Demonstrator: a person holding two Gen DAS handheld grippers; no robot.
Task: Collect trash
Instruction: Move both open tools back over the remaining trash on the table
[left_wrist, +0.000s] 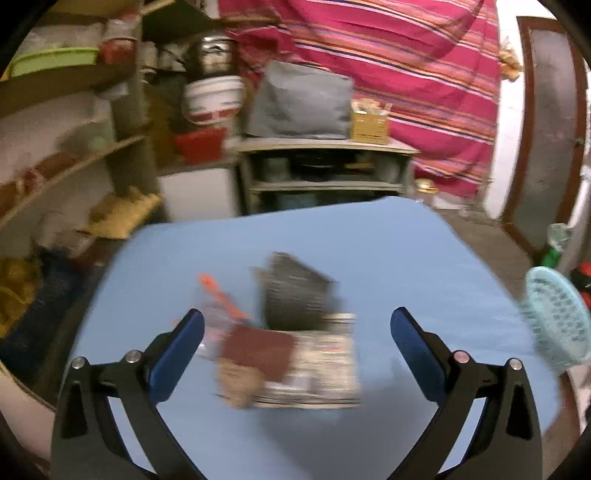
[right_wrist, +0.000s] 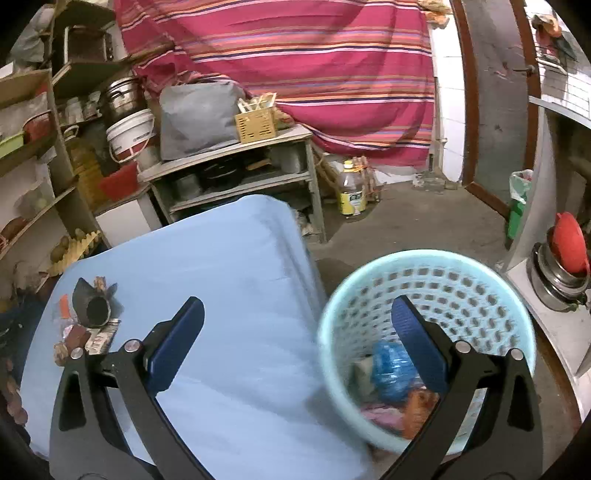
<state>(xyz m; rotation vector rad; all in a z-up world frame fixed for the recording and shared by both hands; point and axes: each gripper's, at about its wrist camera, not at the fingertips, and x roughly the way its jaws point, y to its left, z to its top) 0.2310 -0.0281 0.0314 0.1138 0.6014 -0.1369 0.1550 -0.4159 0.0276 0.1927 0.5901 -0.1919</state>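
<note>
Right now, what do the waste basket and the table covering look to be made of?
The waste basket looks like moulded plastic, pale turquoise with a dull sheen: its wall is a regular grid of punched holes under a smooth rolled rim. The table covering looks like matte light-blue cloth or a thin sheet: it drapes over the far corner with soft folds and shows no gloss. Which fabric, I cannot tell.

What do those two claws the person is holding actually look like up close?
Both look alike. The left claw and the right claw each have two glossy black plastic arms that spread in a V, with triangular cut-outs lower down. Each arm ends in a flat, dark blue pad. Round silver bolts sit at the joints. No cables, lettering, hands or sleeves show in either view.
</note>
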